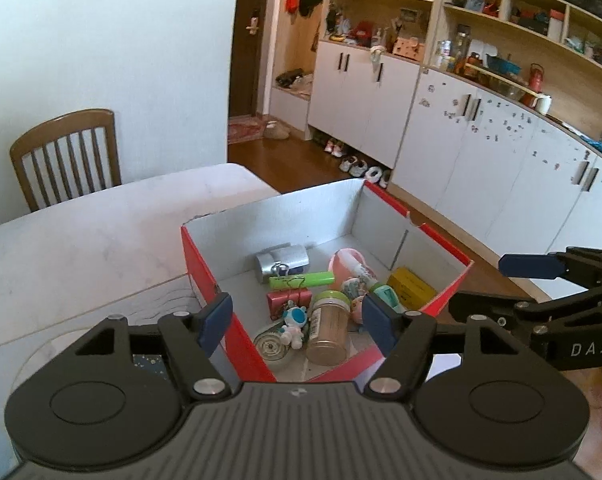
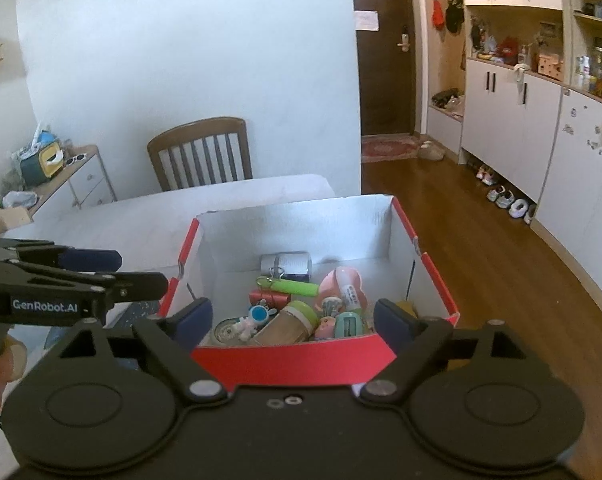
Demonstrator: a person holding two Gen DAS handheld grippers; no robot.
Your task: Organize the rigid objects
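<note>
White table [image 1: 81,232] carries the red box [image 2: 293,364] at its corner; jar [image 1: 328,330], green tube [image 1: 301,280] and toys lie piled inside. Your left gripper [image 1: 297,324] and right gripper [image 2: 293,320] hover above, jaws apart, empty, likely choosing a pick.

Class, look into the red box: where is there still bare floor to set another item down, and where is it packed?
Bare white floor runs along the far wall of the red box behind the silver cylinder, and in the far right corner beyond the pink cup. The near half is crowded: jar, astronaut figure, tape roll, yellow box.
</note>
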